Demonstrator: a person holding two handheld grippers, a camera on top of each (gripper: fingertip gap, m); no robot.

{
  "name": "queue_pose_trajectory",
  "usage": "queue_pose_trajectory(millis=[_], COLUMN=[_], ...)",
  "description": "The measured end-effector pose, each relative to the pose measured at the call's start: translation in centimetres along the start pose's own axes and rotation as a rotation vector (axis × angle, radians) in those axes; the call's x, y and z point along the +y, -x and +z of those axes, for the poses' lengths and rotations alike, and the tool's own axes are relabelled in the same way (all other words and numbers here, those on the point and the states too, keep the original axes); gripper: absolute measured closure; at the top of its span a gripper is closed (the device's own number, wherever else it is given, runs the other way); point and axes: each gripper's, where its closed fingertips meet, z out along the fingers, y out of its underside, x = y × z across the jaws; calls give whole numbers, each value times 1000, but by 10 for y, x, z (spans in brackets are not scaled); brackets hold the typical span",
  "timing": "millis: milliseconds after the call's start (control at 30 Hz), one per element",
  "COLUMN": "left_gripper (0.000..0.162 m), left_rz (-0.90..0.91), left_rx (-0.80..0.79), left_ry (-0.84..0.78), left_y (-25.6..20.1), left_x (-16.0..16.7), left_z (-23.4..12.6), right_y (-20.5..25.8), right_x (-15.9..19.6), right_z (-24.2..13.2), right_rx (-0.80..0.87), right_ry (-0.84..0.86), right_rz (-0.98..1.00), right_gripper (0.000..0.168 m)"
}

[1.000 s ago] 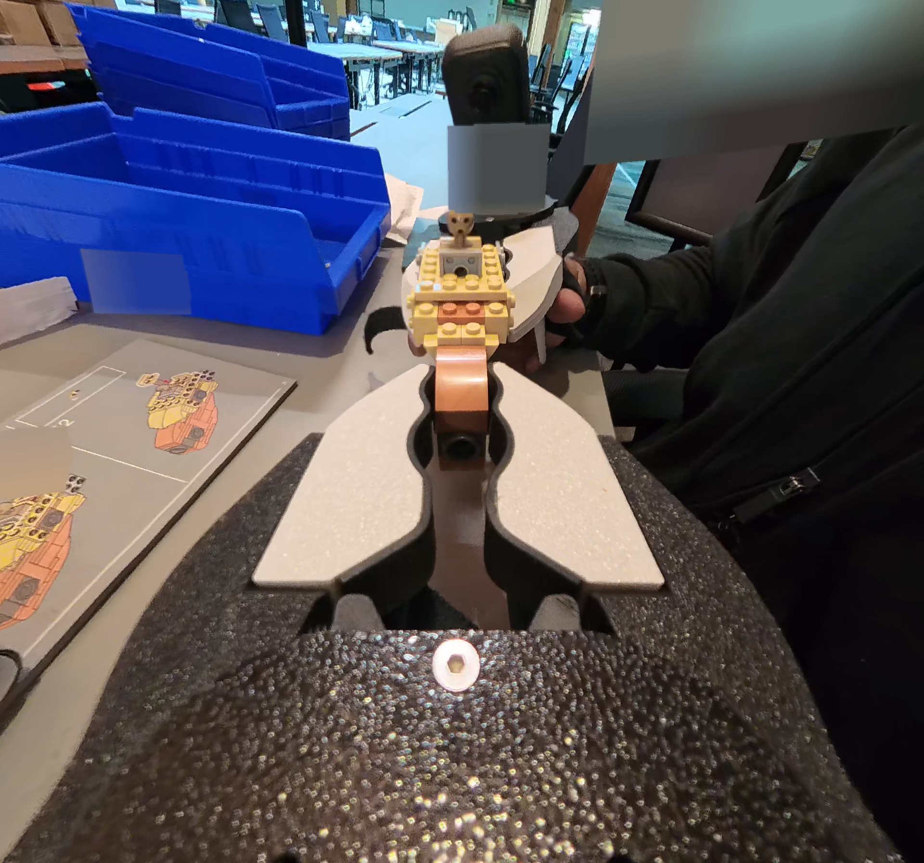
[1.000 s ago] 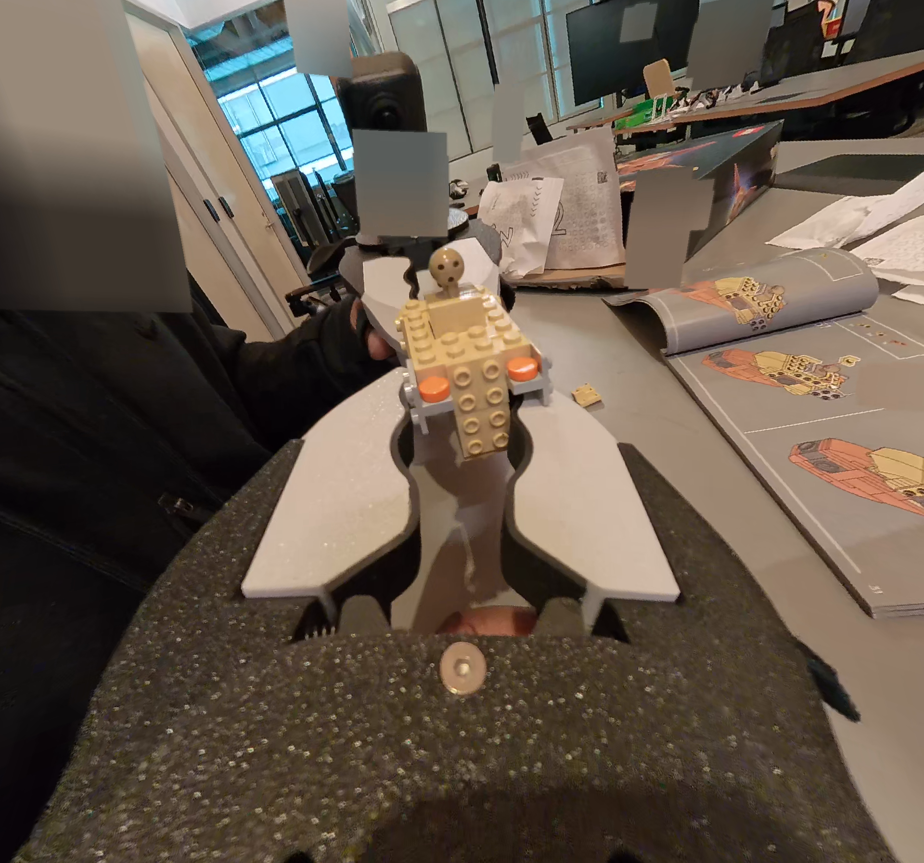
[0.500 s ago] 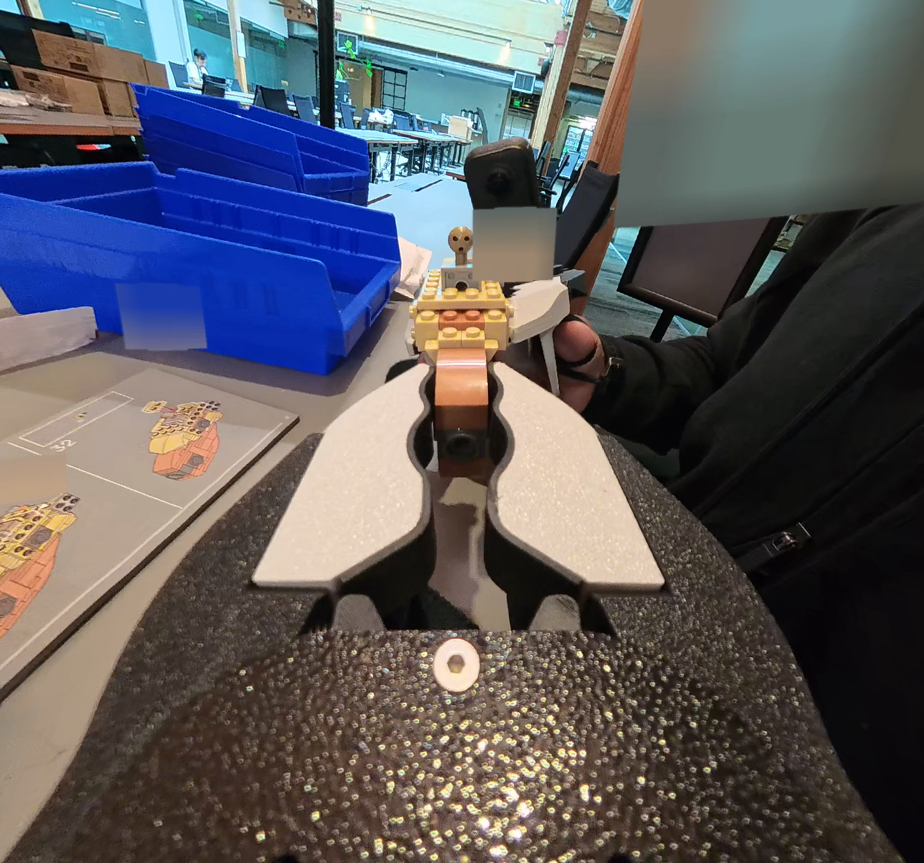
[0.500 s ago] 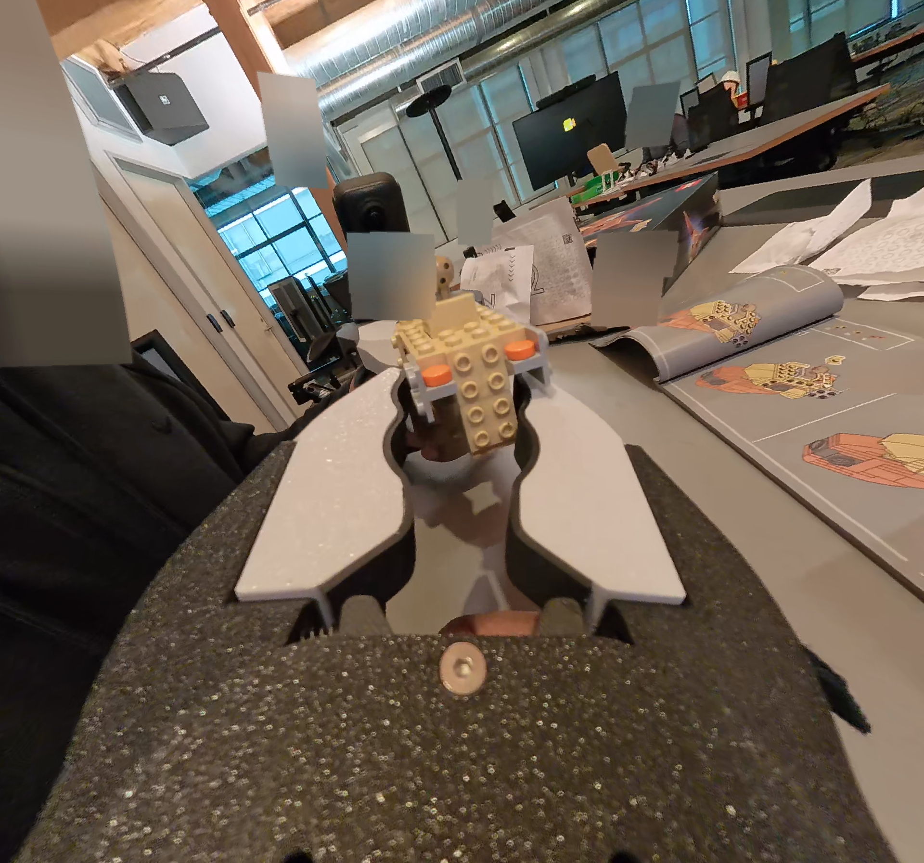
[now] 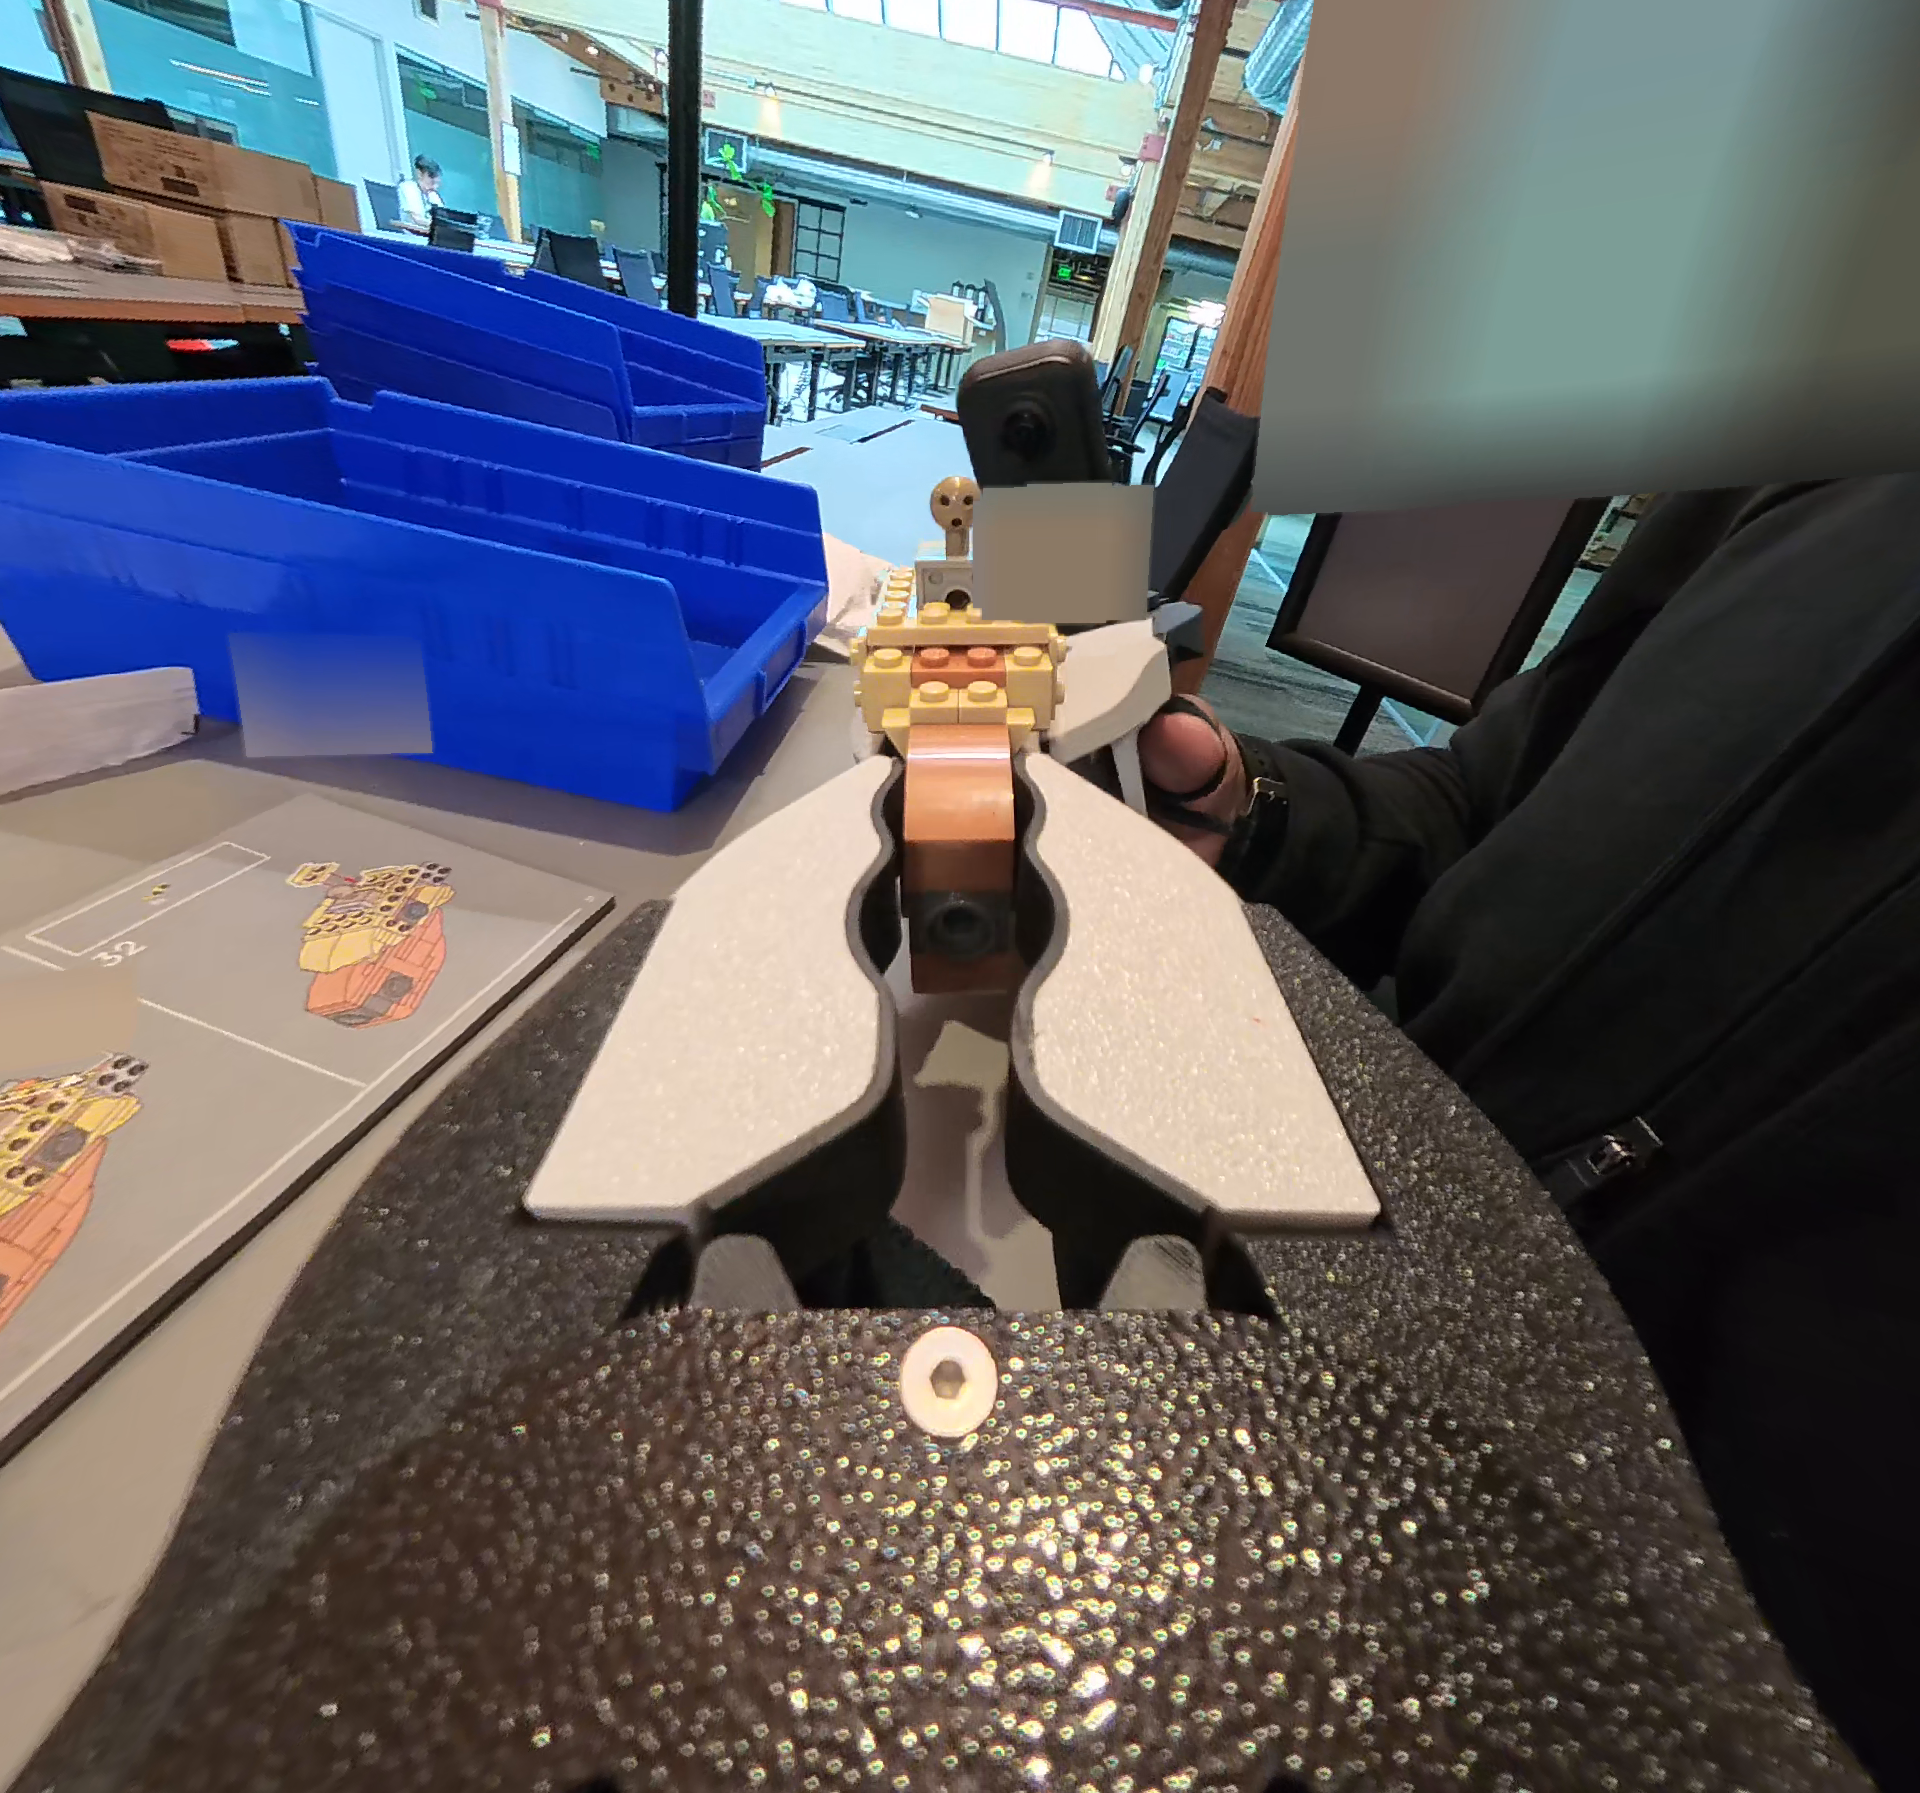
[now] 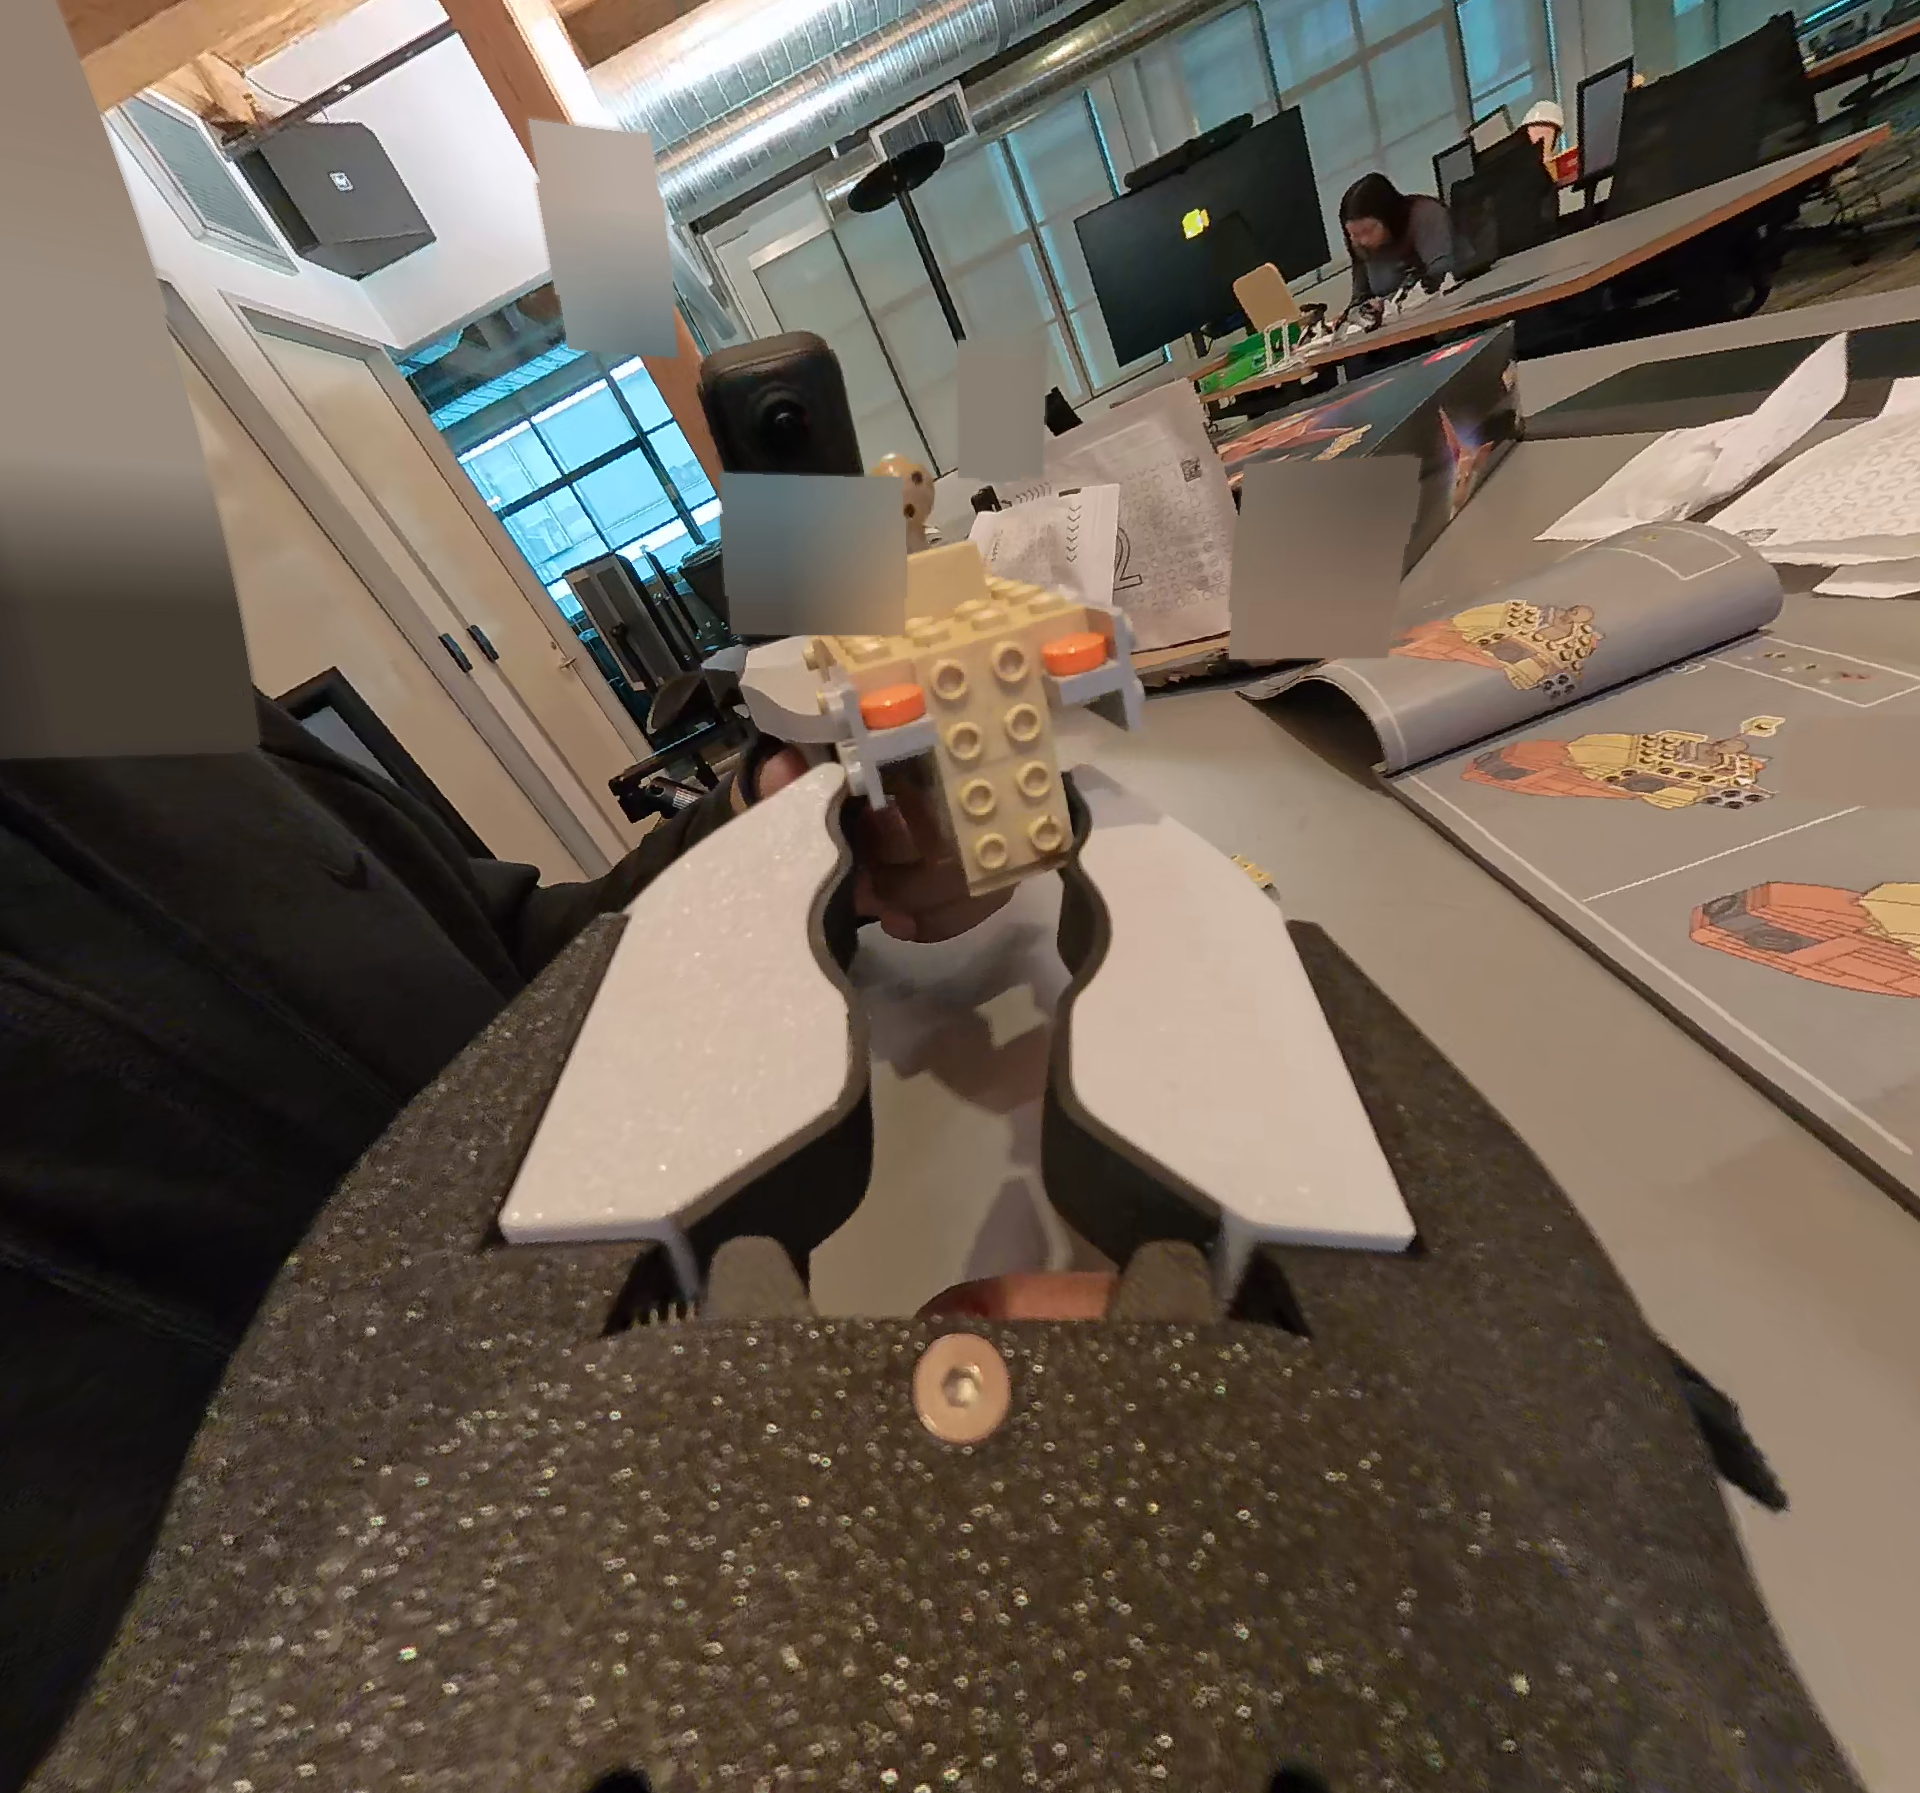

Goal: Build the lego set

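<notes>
Left wrist view: lego model [image 5: 957, 704] sits higher against the background than 1 s ago, clamped between left gripper [image 5: 958, 844] and right gripper [image 6: 961, 834], long axis toward 12 o'clock.

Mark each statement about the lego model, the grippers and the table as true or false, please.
1. Both grippers hold the lego model from opposite ends. True: the left gripper and the right gripper each clamp it.
2. The model rests on the table. False: it is held above it.
3. The blue bins stand beyond the instruction booklet in the left wrist view. True.
4. The booklet is closed. False: it lies open.
5. A small tan piece lies loose on the table. True.
</notes>
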Motion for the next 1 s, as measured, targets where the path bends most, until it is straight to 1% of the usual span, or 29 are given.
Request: queue_pose_trajectory(millis=[267, 600, 767, 833, 1000], left_gripper=[144, 144, 144, 142, 139], left_rz=[-14, -12, -6, -5, 34], left_rx=[47, 58, 68, 53, 46], left_ry=[23, 61, 63, 61, 59], left_y=[-4, -6, -10, -8, -13], left_x=[3, 4, 5, 5, 0], left_z=[6, 11, 10, 10, 7], right_y=[3, 4, 9, 13, 18], right_x=[-1, 1, 2, 2, -1], right_z=[0, 1, 0, 0, -3], right_rx=[-8, -3, -28, -41, -33], right_ry=[-13, -9, -9, -23, -57], right_rz=[-10, -34, -52, -70, -127], right_gripper=[138, 139, 142, 146, 146])
